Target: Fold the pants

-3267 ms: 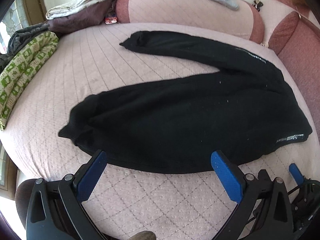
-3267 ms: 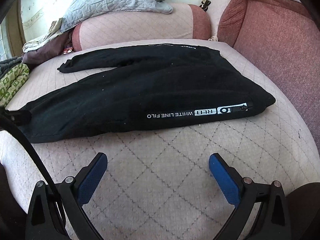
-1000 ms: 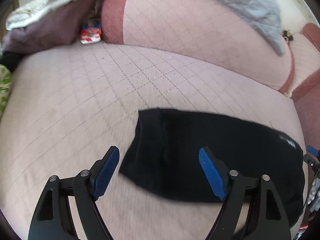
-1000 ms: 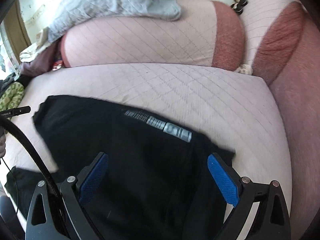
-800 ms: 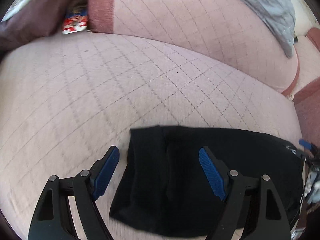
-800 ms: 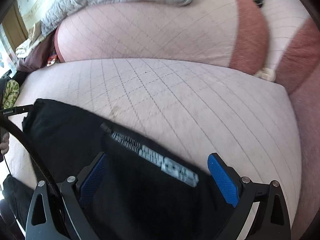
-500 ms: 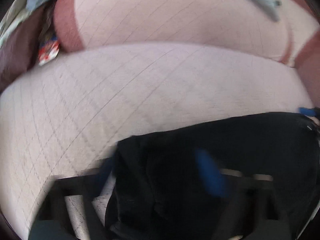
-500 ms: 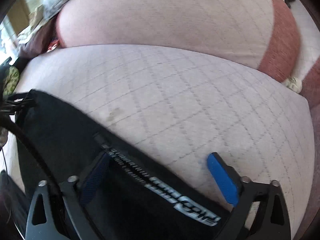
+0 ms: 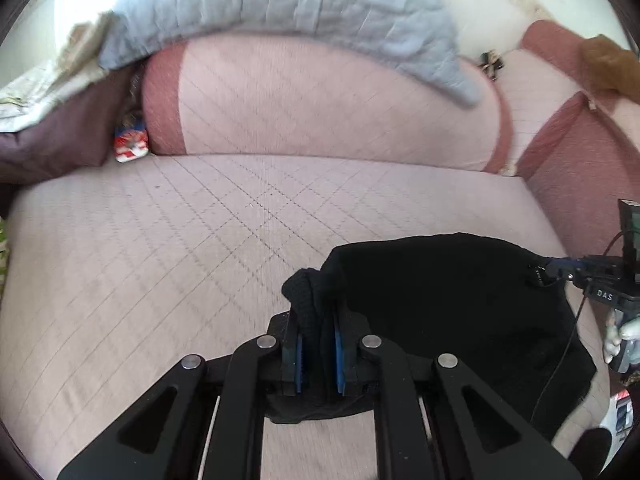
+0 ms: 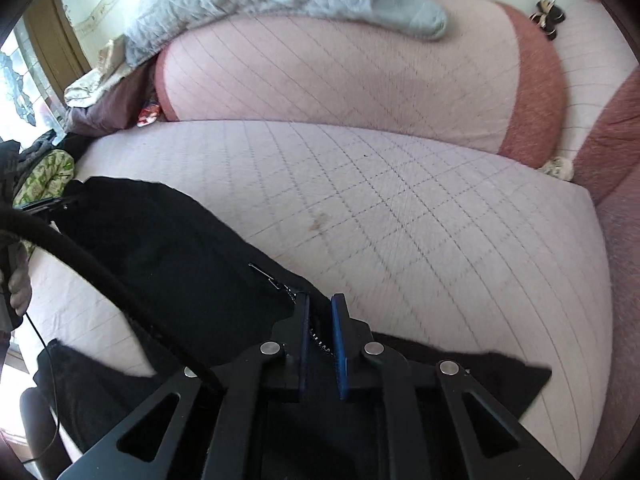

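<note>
The black pants [image 9: 452, 300] lie on the pink quilted sofa seat [image 9: 168, 240]. My left gripper [image 9: 318, 316] is shut on the ribbed cuff of one leg [image 9: 306, 300], which bunches up between the blue pads. My right gripper [image 10: 320, 312] is shut on the edge of the same leg near its white lettering; the black cloth [image 10: 168, 256] stretches from it to the left. The right gripper also shows at the right edge of the left wrist view [image 9: 560, 268], pinching the cloth.
A pink bolster cushion [image 9: 328, 104] runs along the back with a grey quilt [image 9: 280, 0] draped over it. A dark red armrest [image 9: 576, 168] stands at the right. Clothes pile up at the left [image 10: 44, 176]. A small red packet [image 9: 130, 146] lies by the bolster.
Both grippers have gone from open over the far pant leg to shut on it: the left on the cuff, the right on the leg edge near the lettering. The cloth now bunches between them.
</note>
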### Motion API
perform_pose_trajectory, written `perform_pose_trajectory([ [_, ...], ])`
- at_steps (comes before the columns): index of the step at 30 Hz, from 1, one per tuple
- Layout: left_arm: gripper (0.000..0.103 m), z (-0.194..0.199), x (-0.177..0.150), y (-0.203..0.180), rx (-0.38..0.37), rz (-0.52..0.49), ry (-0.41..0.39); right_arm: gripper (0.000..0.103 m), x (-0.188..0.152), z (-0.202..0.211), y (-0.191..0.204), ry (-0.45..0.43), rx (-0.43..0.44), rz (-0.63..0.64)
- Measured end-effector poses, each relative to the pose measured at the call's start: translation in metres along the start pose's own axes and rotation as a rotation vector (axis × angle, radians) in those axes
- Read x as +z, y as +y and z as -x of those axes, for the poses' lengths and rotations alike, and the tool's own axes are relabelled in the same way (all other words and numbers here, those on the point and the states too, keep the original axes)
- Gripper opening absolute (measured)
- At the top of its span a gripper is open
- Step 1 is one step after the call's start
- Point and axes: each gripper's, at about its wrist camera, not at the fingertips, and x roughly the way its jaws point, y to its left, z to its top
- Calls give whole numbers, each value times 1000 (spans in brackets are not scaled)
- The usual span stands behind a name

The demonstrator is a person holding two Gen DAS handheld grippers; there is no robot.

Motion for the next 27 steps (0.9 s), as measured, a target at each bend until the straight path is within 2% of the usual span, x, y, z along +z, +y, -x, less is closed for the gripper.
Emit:
perform_pose_trajectory([
  [4, 11, 57, -39, -10, 0, -22, -48, 11, -33, 42, 19, -28, 2, 1],
  [9, 12, 103, -115, -25, 29, -93, -66, 10, -103, 82, 40, -16, 11, 18],
  [14, 18, 122, -195, -40, 69, -126, 1, 10, -174, 90, 54, 68, 3, 11],
  [18, 27, 135, -234, -41, 77, -99, 65, 12, -218, 82, 70, 158, -24, 22],
  [21, 40, 158, -249, -30, 67, -30, 58, 17, -238, 82, 81, 205, -77, 54],
  [23, 44, 178, -255, -20, 65, 20, 26, 40, -245, 92, 89, 194, -74, 64],
  [25, 50, 198, -258, -5, 36, 94, -13, 51, -245, 105, 95, 159, -74, 80],
  [27, 55, 207, -258, 7, -7, 169, -43, 52, -242, 118, 104, 118, -59, 88],
])
